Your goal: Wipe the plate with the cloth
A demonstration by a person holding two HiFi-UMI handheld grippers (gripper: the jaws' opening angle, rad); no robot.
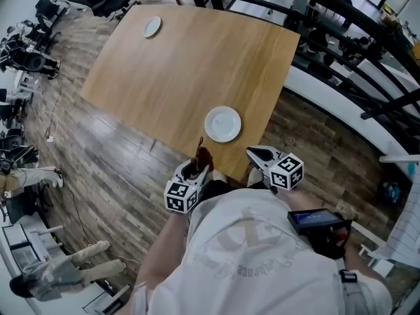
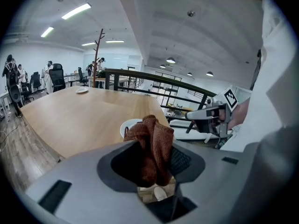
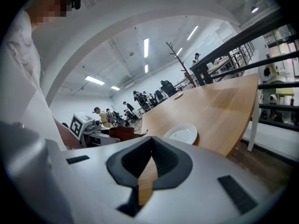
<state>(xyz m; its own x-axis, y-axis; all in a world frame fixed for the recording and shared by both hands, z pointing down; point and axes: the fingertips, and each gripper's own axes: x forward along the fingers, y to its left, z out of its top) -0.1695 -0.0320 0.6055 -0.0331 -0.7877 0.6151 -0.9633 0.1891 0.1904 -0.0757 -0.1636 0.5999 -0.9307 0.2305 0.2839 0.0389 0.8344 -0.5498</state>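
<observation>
Left gripper view: plate (image 2: pixel 127 126) mostly hidden behind cloth (image 2: pixel 152 139); far plate (image 2: pixel 82 90) too small for detail.

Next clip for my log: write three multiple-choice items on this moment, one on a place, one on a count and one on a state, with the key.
1. Where does the nearer plate lie?
A) on the floor
B) on the table, near the edge closest to the person
C) on a chair

2. How many plates are on the table?
A) one
B) two
C) four

3. What is the state of the left tool?
A) open and empty
B) shut on the cloth
C) shut on a plate

Key:
1 B: the head view shows the nearer plate on the wood just ahead of the person.
2 B: besides the nearer plate, a far plate lies near the opposite corner.
3 B: in the left gripper view, the brown cloth is clamped between the jaws.
</observation>
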